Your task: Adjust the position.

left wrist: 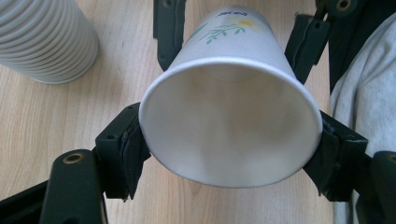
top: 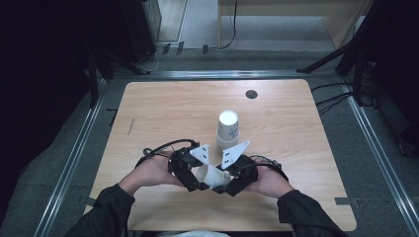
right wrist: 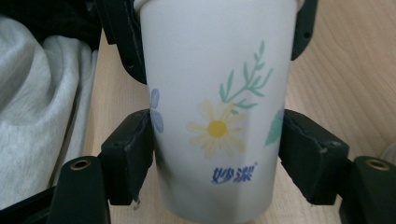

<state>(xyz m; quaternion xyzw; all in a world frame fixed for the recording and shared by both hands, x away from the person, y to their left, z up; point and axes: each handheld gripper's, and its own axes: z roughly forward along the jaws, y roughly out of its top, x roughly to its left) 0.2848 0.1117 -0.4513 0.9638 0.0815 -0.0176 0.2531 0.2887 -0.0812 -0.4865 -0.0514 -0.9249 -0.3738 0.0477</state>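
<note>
White paper cup point(top: 211, 175) w/ a daisy & green leaves printed on it lies on its side just above the wood table point(top: 163, 113), near the near edge, about in the middle betw. the two hands. Both grippers hold it at once. The left gripper point(top: 190, 170) is closed on the cup near its open rim; in the left gripper view the open mouth of the cup point(left wrist: 231, 126) faces the camera & the black pads point(left wrist: 128, 149) press on both sides of it. The right gripper point(top: 237, 175) is closed on the cup's lower part near its base; in the right gripper view the pads point(right wrist: 135, 144) squeeze the cup point(right wrist: 217, 116) on both sides, just beside the daisy & the blue letters. A stack of cups point(top: 228, 129) stands upside down on the table, a bit farther away & near the grippers, not touching them. Its ribbed side point(left wrist: 44, 39) shows at the far left in the left gripper view. A small dark round spot point(top: 251, 94) sits on the table on the far side, right of the middle. Grey cloth point(right wrist: 42, 107) shows at the left in the right gripper view.
</note>
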